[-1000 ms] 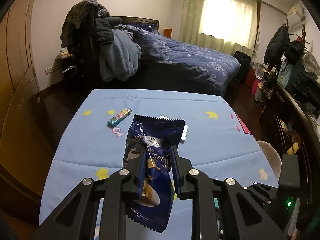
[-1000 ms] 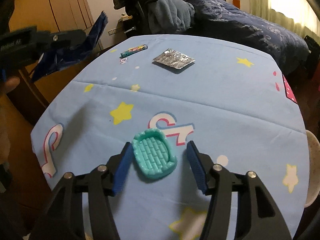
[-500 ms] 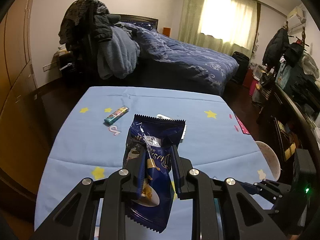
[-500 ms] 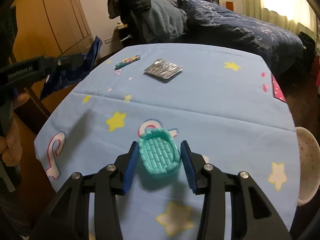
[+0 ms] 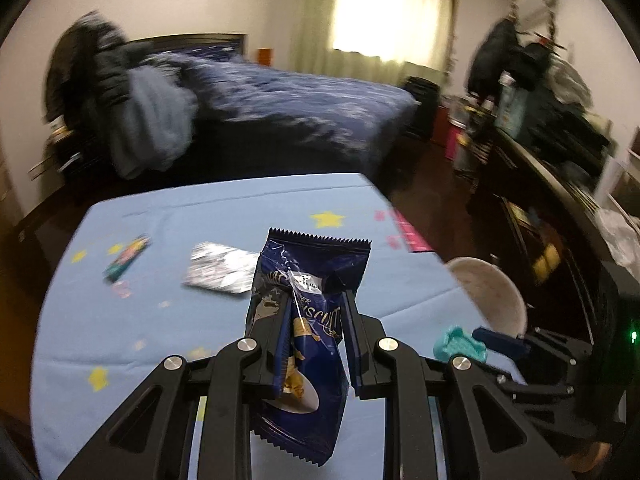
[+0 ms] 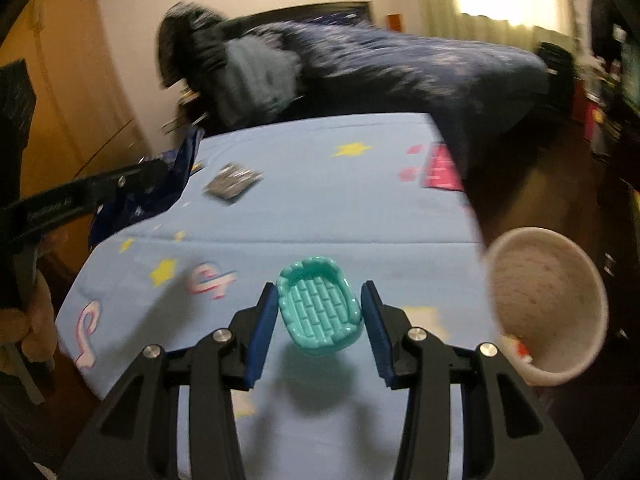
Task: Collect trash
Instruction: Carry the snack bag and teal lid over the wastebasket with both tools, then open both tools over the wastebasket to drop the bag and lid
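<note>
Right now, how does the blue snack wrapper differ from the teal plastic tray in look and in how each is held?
The snack wrapper is a dark blue, crinkled foil pouch; the teal tray is rigid moulded plastic with a brick pattern. The wrapper stands upright in the left gripper, its ends sticking out above and below the fingers; the tray lies flat between the fingers of the right gripper. Both are held clear of the blue tablecloth.

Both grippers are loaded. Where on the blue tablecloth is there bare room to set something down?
The middle and right of the tablecloth are bare, between the foil packet, the pink print near the far right corner and the teal tray. The far strip toward the bed is free too. The left side is crowded: the foil packet and the small colourful tube.
</note>
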The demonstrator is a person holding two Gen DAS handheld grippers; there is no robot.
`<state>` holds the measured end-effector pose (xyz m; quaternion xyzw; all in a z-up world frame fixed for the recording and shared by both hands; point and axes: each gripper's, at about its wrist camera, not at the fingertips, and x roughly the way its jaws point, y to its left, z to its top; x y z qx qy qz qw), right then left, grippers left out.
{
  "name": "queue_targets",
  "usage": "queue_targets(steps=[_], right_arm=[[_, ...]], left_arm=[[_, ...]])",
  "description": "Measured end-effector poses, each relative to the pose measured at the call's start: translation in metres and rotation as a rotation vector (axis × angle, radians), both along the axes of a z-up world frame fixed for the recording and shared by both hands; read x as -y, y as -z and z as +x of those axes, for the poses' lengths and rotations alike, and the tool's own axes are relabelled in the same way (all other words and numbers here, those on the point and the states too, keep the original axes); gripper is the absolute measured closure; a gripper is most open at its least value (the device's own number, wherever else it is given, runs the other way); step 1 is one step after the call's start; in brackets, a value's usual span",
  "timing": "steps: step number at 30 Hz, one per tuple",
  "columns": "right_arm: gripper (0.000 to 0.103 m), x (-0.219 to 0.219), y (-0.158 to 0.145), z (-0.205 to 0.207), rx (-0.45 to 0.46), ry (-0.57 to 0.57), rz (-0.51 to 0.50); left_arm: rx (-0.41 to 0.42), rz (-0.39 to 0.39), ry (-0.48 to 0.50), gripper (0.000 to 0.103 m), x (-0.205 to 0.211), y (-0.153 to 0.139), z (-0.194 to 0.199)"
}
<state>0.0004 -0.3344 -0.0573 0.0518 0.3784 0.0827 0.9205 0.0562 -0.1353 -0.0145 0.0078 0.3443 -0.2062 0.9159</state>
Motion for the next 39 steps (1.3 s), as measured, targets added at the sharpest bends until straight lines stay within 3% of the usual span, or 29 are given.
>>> queue_targets(steps=[7, 14, 22, 28, 30, 39], right_arm=[[0.059, 0.097, -0.007, -0.008, 0.033, 0.241, 0.006], [0.059, 0.171, -0.001, -0.007, 0.053, 0.421, 0.034], [0.059, 0.213, 0.016, 0.004, 0.048, 0.518, 0.046], [0.059, 0.224, 0.030, 0.015, 0.027, 0.541, 0.038], [0.059, 0.226, 0.033, 0.017, 0.021, 0.544, 0.042], [0.057, 0.234, 0.042, 0.021, 0.003, 0.551, 0.051]], left_arm=[[0.034, 0.016, 0.192, 0.079, 0.089, -0.009, 0.012], [-0.009, 0.007, 0.355, 0.079, 0.174, -0.002, 0.034], [-0.049, 0.033, 0.444, 0.074, 0.243, 0.015, 0.050], [-0.081, 0.025, 0.448, 0.054, 0.256, 0.027, 0.060], [-0.085, 0.020, 0.444, 0.036, 0.259, 0.029, 0.063], [-0.077, -0.005, 0.416, 0.030, 0.251, 0.025, 0.066]])
